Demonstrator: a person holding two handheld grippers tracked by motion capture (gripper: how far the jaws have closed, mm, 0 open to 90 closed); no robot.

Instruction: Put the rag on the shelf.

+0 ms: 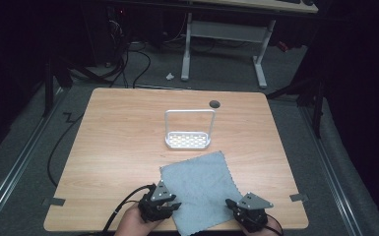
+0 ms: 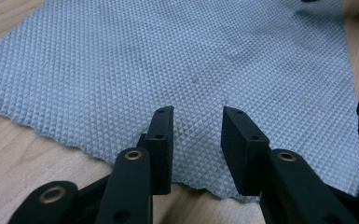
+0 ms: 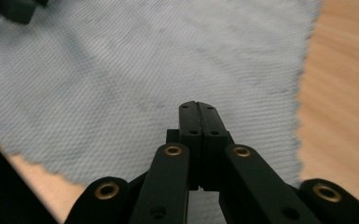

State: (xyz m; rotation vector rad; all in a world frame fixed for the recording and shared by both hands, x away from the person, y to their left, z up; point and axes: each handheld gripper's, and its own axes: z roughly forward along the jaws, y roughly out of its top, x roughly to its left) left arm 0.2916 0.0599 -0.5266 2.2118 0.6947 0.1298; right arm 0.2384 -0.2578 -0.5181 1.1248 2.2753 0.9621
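Two black two-jaw grippers are held at the table's six-o'clock edge, the left gripper (image 2: 196, 123) parted over the grey waffle-weave cloth (image 1: 202, 189), apparently to pinch its hem; the right gripper (image 3: 198, 108) is closed above it, gripping nothing.

grey cloth (image 1: 202, 189) near corner cut off by frame bottom, hands partly cropped, background dark

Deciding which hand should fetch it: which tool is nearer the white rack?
Left, narrowly. The left tool sits at the cloth's near-left edge, almost straight below the white rack; the right tool sits farther to the right.
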